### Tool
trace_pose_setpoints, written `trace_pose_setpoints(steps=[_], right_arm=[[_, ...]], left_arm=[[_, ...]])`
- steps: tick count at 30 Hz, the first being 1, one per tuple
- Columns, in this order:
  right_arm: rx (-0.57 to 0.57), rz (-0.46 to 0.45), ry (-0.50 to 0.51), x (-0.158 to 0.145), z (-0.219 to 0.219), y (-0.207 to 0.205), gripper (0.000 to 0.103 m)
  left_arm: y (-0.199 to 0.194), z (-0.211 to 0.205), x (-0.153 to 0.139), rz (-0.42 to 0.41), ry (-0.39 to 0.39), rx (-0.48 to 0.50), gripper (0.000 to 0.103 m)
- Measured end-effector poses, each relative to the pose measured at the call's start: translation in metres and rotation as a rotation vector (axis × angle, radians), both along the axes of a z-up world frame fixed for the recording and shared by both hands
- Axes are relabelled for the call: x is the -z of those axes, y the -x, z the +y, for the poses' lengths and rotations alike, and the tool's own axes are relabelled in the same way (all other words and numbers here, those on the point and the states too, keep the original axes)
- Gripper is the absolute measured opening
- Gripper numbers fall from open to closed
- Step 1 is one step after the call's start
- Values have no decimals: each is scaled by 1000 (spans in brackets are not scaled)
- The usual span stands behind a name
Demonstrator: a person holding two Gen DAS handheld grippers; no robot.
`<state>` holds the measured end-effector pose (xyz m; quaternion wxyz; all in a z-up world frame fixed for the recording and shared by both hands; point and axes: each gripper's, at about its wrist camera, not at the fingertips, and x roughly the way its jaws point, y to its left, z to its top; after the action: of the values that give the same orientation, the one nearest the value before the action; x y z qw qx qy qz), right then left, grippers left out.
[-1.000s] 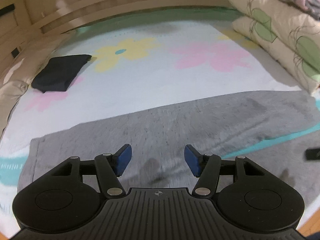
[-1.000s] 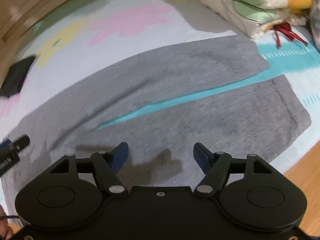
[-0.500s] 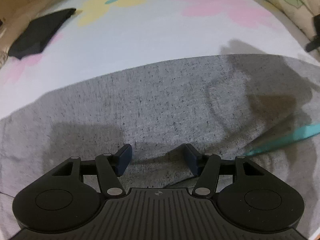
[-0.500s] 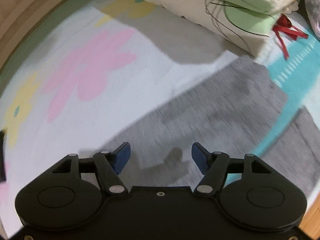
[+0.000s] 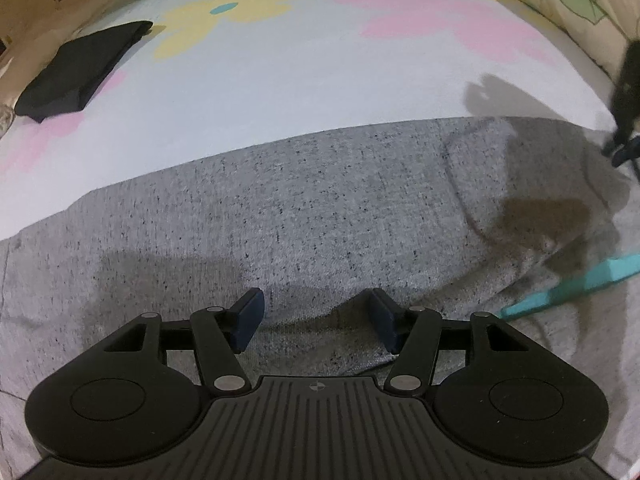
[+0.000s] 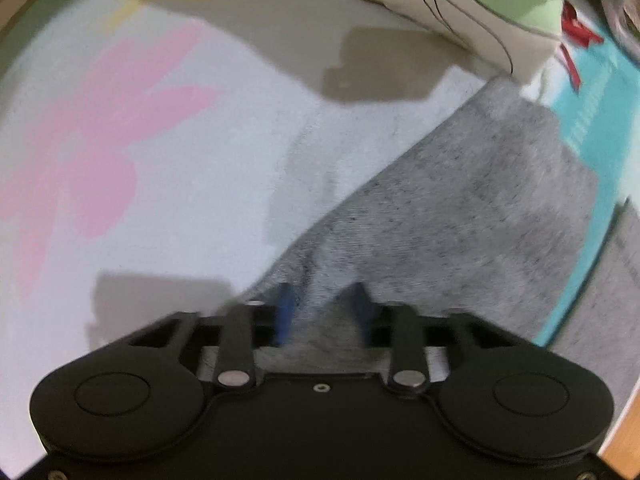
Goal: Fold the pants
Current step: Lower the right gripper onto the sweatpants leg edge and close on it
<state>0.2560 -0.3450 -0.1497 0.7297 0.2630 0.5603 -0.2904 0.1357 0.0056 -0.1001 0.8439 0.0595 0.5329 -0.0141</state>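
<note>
Grey pants (image 5: 320, 208) lie spread across a flowered bed sheet (image 5: 320, 60). My left gripper (image 5: 316, 316) points down onto them, open, with a low ridge of cloth rising between its blue pads. The pants' far leg (image 6: 480, 208) runs diagonally in the right wrist view. My right gripper (image 6: 322, 308) sits at the edge of that leg, its jaws closing with a bunched ridge of grey cloth pinched between the pads. The right gripper (image 5: 624, 120) also shows as a dark blur at the left wrist view's right edge.
A folded black garment (image 5: 80, 68) lies at the sheet's far left. Leaf-print pillows (image 6: 480, 0) are stacked beyond the pants' leg, with a red ribbon (image 6: 576, 40) beside them. A teal stripe (image 5: 580, 284) of the sheet shows between the legs. Wooden floor (image 6: 624, 452) borders the bed.
My left gripper came down onto the pants and has held still since. My right gripper swept across to the far leg's edge, dropped, and drew its jaws in around the cloth.
</note>
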Motion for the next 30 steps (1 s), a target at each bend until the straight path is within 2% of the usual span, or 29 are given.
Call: trace_pose_setpoints(steps=[1,3,5,6,7,8,9,10,12,14,16,20,23,24,25,26,27,28,30], right_arm=[[-20,-2,-7,0,-1,6,9],[-32,-20,-45,-2,-7,19,4],[-21,-37,-83,-5,-14,36,4],[-21,-54,-95,-6,-18,43,9],[-19,-75,-112,-8,-21,49,21],[-5,-84,-127,-10,-24,52,24],[23,-97,-145,-11,-30,56,39],[58,-119,-165,-12,-34,59,66],[140,-168,-177,-15,-39,59,101],[220,-193,-143,-16,-36,59,95],[218,-189,-144,-14,-33,44,94],[180,-128,-82,4,-24,25,88],[182,-30,-62,18,-23,9,79],[176,-4,-44,23,-22,10,72],[163,-8,-3,21,-19,13,59],[149,-2,18,19,-16,18,53],[119,-13,23,17,-15,23,33],[76,-22,11,12,-14,30,8],[36,-49,-30,4,-20,48,6]], left_arm=[[1,1,-1,1,5,-4,56],[2,2,-2,2,7,-8,56],[3,2,-2,0,1,-10,56],[4,1,-1,-3,-5,-9,56],[6,0,-1,-8,-12,-8,56],[7,-1,-1,-11,-17,-8,56],[9,-2,0,-13,-21,-9,57],[10,-2,0,-14,-23,-8,57],[11,-1,0,-13,-20,-10,57],[9,0,1,-8,-11,-15,57],[8,2,2,-5,-7,-16,57],[7,1,2,-8,-15,-5,57],[8,0,1,-8,-12,-4,57],[7,1,1,-7,-9,-3,57],[7,2,1,-6,-4,-5,56],[7,3,0,-4,3,-10,56],[6,4,-1,-3,12,-16,56],[6,6,-3,-2,23,-23,56],[6,11,-9,-13,54,-35,56]])
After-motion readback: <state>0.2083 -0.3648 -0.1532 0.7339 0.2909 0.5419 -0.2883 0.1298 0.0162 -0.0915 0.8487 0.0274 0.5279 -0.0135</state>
